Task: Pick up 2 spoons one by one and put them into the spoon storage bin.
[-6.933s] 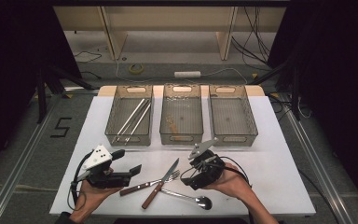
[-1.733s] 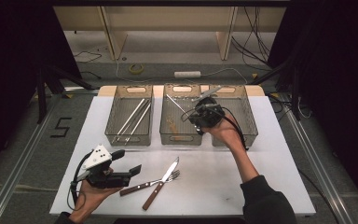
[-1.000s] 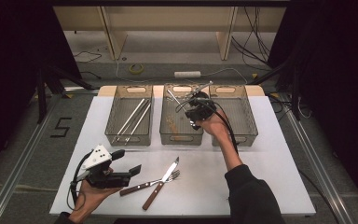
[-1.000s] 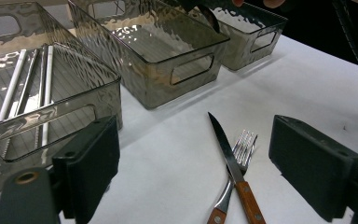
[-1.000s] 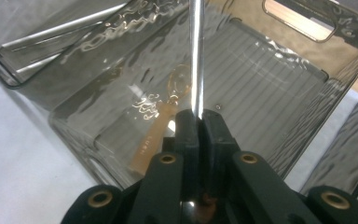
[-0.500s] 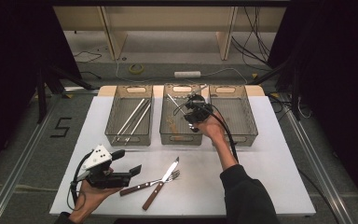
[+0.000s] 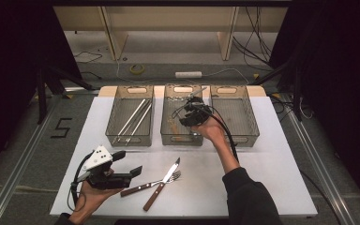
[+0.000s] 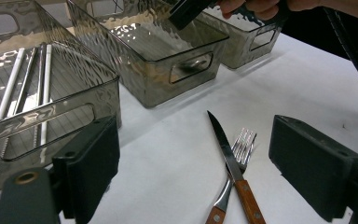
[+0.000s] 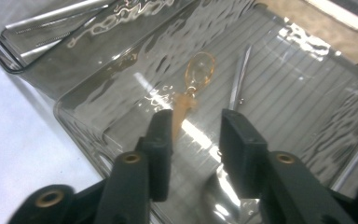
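Note:
My right gripper [image 7: 187, 114] hangs over the middle smoked-plastic bin [image 7: 183, 139]. Its jaws have just been opening, and in the right gripper view they [image 9: 196, 135] stand apart with nothing between the pads. Below them a metal spoon [image 9: 239, 77] lies loose on the bin floor beside an amber translucent spoon [image 9: 198, 74]. My left gripper [image 7: 122, 172] rests at the near left of the table, open wide and empty. A wood-handled knife [image 7: 161, 185] and fork [image 7: 143, 187] lie crossed just to its right, and they appear ahead of its jaws [image 8: 198, 140] as knife [image 8: 223, 140] and fork [image 8: 243, 141].
The left bin [image 7: 129, 139] holds several long metal rods. A right bin [image 7: 236, 137] stands next to the middle one. The white table top [image 7: 272, 178] has free room at the near right. Cables trail from both grippers.
The right gripper, shut on a metal spoon one second ago, has sunk slightly over the middle bin and opened. The spoon now lies in the bin. The left gripper has not moved.

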Available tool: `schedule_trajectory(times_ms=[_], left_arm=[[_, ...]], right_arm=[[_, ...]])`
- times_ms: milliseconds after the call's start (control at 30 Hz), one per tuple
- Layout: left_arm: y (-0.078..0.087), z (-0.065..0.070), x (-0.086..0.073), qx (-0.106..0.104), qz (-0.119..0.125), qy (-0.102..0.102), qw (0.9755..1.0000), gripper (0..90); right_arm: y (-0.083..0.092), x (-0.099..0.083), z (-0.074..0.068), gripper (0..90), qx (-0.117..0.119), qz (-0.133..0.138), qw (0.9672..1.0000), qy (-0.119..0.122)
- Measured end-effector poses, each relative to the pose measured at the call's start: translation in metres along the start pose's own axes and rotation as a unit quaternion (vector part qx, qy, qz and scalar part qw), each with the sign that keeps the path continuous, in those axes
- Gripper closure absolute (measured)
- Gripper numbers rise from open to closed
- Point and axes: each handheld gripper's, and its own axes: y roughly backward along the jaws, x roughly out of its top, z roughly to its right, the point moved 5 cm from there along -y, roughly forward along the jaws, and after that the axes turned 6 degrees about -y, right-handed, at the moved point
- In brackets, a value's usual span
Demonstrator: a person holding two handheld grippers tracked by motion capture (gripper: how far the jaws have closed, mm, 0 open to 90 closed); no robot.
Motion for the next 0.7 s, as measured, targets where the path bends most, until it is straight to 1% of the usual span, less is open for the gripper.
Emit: schedule_trajectory(times_ms=[100,133,167,200,233,300,400,433,567,667,700], left_arm=[[-0.001,0.000,0.000,0.000,0.000,0.001,1.0000,15.8],[-0.001,0.000,0.000,0.000,-0.001,0.002,1.0000,15.8],[-0.001,0.000,0.000,0.001,-0.002,0.002,1.0000,15.7],[-0.001,0.000,-0.001,0.000,-0.005,0.001,1.0000,15.7],[-0.002,0.000,-0.001,0.000,-0.005,0.004,1.0000,15.7],[-0.002,-0.001,-0.001,0.001,-0.009,0.005,0.9999,15.7],[-0.003,-0.001,-0.002,-0.001,-0.013,0.011,0.9999,15.7],[-0.003,-0.001,-0.002,-0.001,-0.017,0.008,0.9998,15.6],[-0.005,0.000,-0.003,-0.001,-0.021,0.012,0.9997,15.6],[-0.005,0.000,-0.003,-0.002,-0.023,0.015,0.9996,15.6],[-0.006,0.000,-0.003,-0.003,-0.025,0.016,0.9996,15.6]], right_arm=[[0.009,-0.003,-0.001,54.1,0.004,0.010,0.9999,0.001],[0.012,-0.005,-0.001,52.2,0.005,0.014,0.9999,-0.002],[0.015,-0.007,-0.002,50.3,0.010,0.021,0.9997,0.000],[0.019,-0.009,-0.002,48.7,0.011,0.023,0.9997,0.000],[0.022,-0.011,-0.002,47.0,0.010,0.026,0.9996,0.002],[0.029,-0.016,-0.003,44.4,0.012,0.033,0.9993,0.008],[0.041,-0.024,-0.006,41.3,0.019,0.044,0.9988,0.013],[0.045,-0.027,-0.007,40.8,0.019,0.051,0.9985,0.010],[0.060,-0.039,-0.013,39.0,0.030,0.071,0.9970,0.008],[0.070,-0.051,-0.016,37.7,0.035,0.078,0.9963,0.009],[0.072,-0.055,-0.017,37.4,0.033,0.081,0.9961,0.009]])
